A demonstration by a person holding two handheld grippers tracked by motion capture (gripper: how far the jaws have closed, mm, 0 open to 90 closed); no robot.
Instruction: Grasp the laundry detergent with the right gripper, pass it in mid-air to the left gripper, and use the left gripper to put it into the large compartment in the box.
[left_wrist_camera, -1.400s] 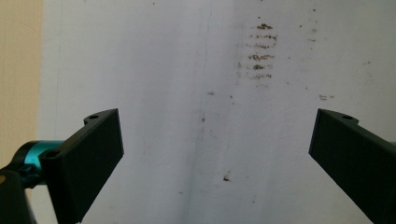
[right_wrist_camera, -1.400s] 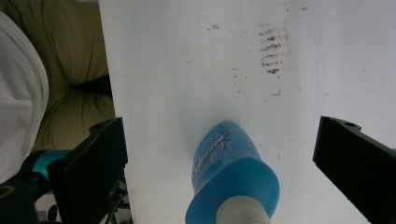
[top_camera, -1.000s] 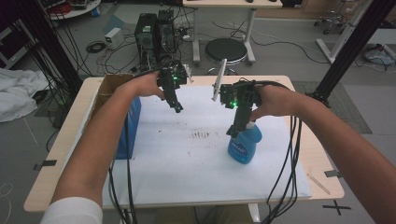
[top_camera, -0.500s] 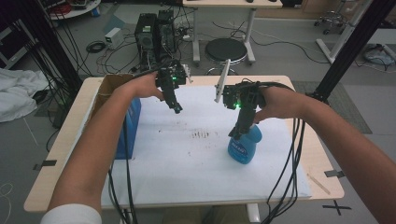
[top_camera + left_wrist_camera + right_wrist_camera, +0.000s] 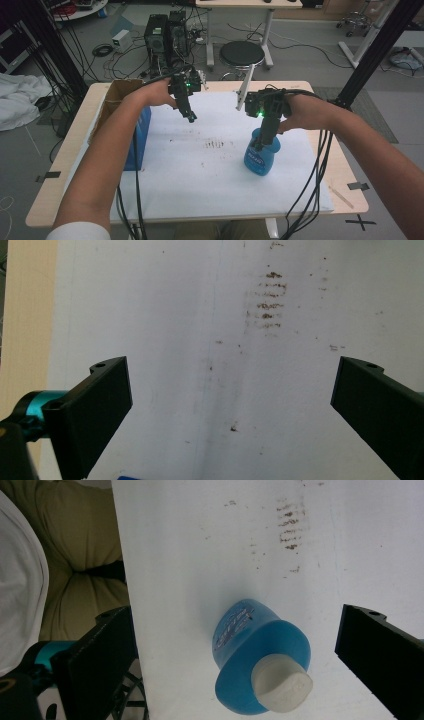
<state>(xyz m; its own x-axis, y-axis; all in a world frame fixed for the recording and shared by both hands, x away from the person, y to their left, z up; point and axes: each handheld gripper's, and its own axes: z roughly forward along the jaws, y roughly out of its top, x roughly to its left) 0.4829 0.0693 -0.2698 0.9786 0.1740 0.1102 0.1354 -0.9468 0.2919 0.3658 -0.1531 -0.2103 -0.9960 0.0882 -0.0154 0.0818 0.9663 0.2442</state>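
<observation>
The blue bottle (image 5: 262, 156) is stood upright on the white sheet (image 5: 210, 175) that covers the surface (image 5: 75, 150), toward the right side and a little nearer than the middle; its long axis is taken to run vertically, the broad base being planted on the sheet and the white neck (image 5: 281, 683) being pointed straight up, as is seen in the right gripper view, where the neck is looked down upon and the printed label (image 5: 234, 628) is turned toward the far side of that view. The bottle is judged to be set there so that it may be gripped from above; the right claw (image 5: 261, 142) is held directly over it, its jaws being spread wide to either side of the neck with nothing clasped between them, which is read as a lining-up for a grasp. A patch of brown smudges (image 5: 216, 145) is seen on the sheet just left of the bottle; it is perhaps what the bottle's contents are meant for, though this cannot be told. The left claw (image 5: 191, 118) is kept raised over the far left part of the sheet, well apart from the bottle, its jaws likewise released and empty; a blue box (image 5: 139, 145) lies at the sheet's left edge.
</observation>
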